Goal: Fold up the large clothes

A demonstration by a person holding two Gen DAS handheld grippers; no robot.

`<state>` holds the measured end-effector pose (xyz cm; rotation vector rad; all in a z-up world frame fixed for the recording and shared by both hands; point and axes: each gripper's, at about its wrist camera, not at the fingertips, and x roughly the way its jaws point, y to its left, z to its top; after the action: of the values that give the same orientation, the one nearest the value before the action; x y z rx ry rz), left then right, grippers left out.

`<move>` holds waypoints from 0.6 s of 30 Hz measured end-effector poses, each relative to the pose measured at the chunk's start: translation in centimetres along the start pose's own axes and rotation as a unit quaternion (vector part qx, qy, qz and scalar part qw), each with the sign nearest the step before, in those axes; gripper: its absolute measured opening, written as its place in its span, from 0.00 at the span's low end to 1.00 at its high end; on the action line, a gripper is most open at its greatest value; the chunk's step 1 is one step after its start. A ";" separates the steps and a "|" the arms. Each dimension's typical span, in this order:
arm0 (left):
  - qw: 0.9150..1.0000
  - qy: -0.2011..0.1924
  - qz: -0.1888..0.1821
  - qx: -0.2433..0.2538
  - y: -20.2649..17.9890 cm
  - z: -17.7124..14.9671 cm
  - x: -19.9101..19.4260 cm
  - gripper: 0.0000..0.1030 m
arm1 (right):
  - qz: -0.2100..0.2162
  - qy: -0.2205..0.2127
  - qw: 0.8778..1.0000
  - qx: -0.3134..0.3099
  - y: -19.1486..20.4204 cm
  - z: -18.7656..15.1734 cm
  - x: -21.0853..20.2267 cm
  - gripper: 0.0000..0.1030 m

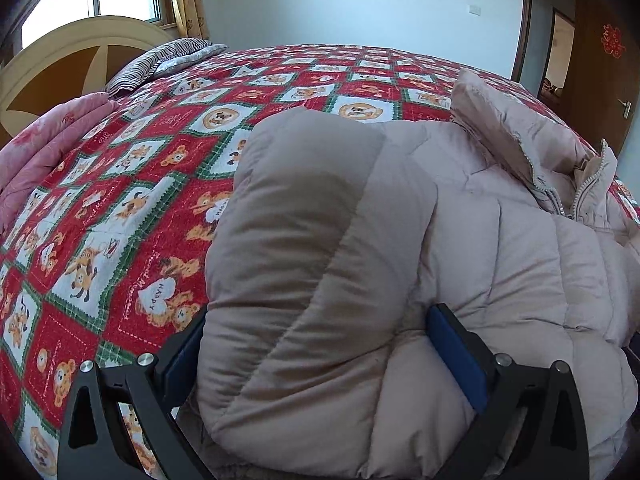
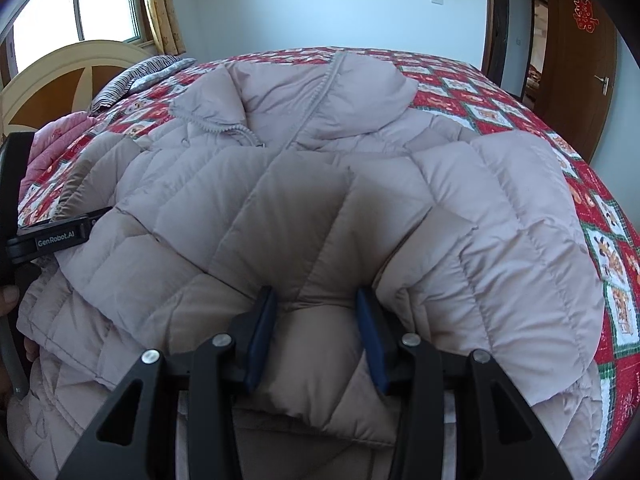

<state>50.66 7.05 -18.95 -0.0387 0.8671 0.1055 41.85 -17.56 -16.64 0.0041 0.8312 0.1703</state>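
Low over the bed's near edge, the left gripper (image 1: 320, 352) has its blue pads spread wide around a thick bulge of the puffer jacket (image 1: 400, 240), and the right gripper (image 2: 316, 336) pinches a narrower fold of the jacket between half-closed pads. Beyond the fingers the jacket lies heaped across the red patchwork quilt (image 1: 120, 200), collar and zipper up. Bare quilt runs left toward a pink blanket (image 1: 36, 152), a striped pillow (image 1: 160, 60) and the headboard (image 1: 60, 60).
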 end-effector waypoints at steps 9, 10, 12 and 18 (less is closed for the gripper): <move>1.000 0.001 -0.003 -0.003 0.2 0.1 0.2 0.99 | -0.013 -0.001 1.000 -0.007 0.4 0.0 0.1 0.44; 1.000 0.001 -0.004 -0.003 0.2 0.1 0.2 0.99 | -0.014 -0.001 1.000 -0.008 0.4 0.0 0.1 0.44; 1.000 0.001 -0.004 -0.003 0.3 0.1 0.3 0.99 | -0.015 -0.001 1.000 -0.008 0.5 -0.1 0.1 0.44; 1.000 0.002 -0.003 -0.002 0.2 0.1 0.3 0.99 | -0.020 -0.001 1.000 -0.011 0.6 -0.1 0.2 0.44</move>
<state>50.88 7.29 -19.11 -0.0460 0.8700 0.1018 41.80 -16.89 -16.85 -0.0324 0.8273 0.1407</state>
